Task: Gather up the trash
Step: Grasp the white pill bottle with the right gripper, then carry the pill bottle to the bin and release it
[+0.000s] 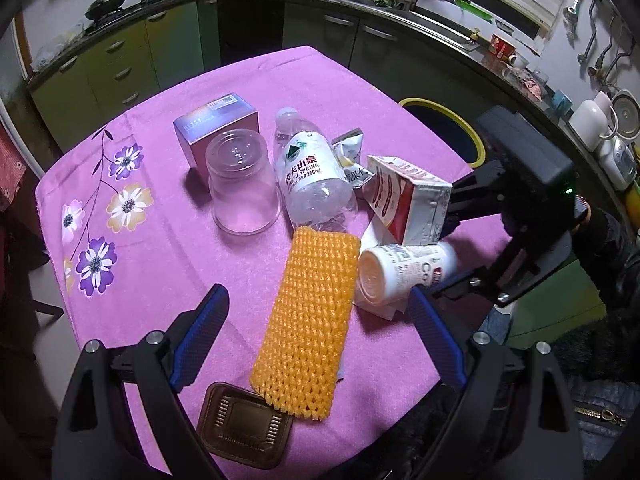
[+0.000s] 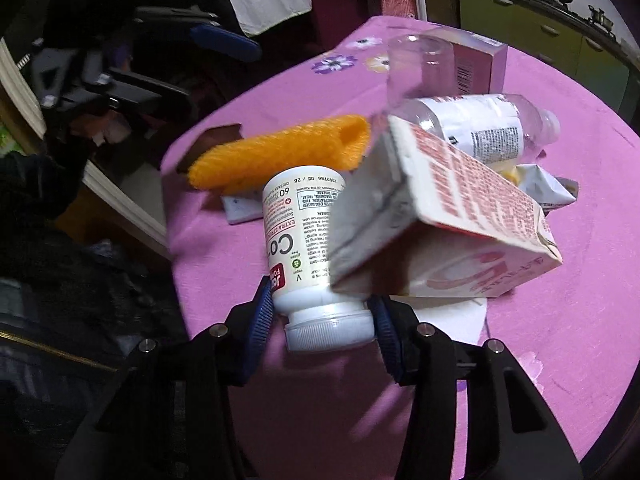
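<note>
My right gripper (image 2: 320, 314) is shut on a white pill bottle (image 2: 298, 236) lying on the pink tablecloth (image 2: 560, 320), its blue pads on the neck and cap. A red-and-white milk carton (image 2: 440, 216) leans tilted against that bottle. In the left wrist view the same bottle (image 1: 400, 272) and carton (image 1: 408, 196) lie at the right, with the right gripper (image 1: 444, 256) reaching in from that side. My left gripper (image 1: 316, 294) stands open over an orange foam net sleeve (image 1: 312, 328), touching nothing.
Also on the cloth are an upturned clear cup (image 1: 242, 184), a clear water bottle (image 1: 312, 176), a pink box (image 1: 216, 124), a crumpled snack wrapper (image 1: 350, 152) and a brown plastic tray (image 1: 244, 428). A yellow-rimmed bin (image 1: 476, 140) stands beyond the table's right edge. Kitchen counters run behind.
</note>
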Demonstrator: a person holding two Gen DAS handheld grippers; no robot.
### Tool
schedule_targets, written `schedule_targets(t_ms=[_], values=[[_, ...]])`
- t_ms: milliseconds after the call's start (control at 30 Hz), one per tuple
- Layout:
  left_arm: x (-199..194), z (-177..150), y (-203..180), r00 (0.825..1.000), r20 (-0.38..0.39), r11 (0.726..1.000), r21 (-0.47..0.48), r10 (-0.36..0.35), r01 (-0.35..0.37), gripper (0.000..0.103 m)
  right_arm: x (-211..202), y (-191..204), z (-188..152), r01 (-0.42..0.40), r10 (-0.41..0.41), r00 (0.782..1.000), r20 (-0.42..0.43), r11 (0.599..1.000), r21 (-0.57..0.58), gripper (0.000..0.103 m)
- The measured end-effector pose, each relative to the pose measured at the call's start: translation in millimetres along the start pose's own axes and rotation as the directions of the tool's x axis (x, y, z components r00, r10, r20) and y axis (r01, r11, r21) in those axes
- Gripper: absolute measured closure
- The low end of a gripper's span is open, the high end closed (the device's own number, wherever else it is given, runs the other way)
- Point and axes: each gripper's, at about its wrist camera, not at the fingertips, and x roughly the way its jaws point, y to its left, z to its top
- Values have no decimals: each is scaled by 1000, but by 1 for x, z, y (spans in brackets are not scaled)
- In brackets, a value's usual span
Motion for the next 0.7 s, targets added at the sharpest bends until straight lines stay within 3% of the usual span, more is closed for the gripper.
schedule_targets(t_ms=[200,433,633,700], values=[[-3,-1,0,1000,4,1000,2,8,-8,17,-8,18,-6,-71,71,997,26,997,4,55],[-6,0,2,1000,10,1000,-2,20,-20,17,-20,35,-7,-93,93,995,44,996,-17,55],[-6,-2,0,1000,10,1000,3,20,-20,17,-50,26,-10,-88,83,990,111,996,34,55],[-7,-2,0,1000,14,1000,2,19,-19,17,-72,14,-14,-60,46,986,159,995,82,55]])
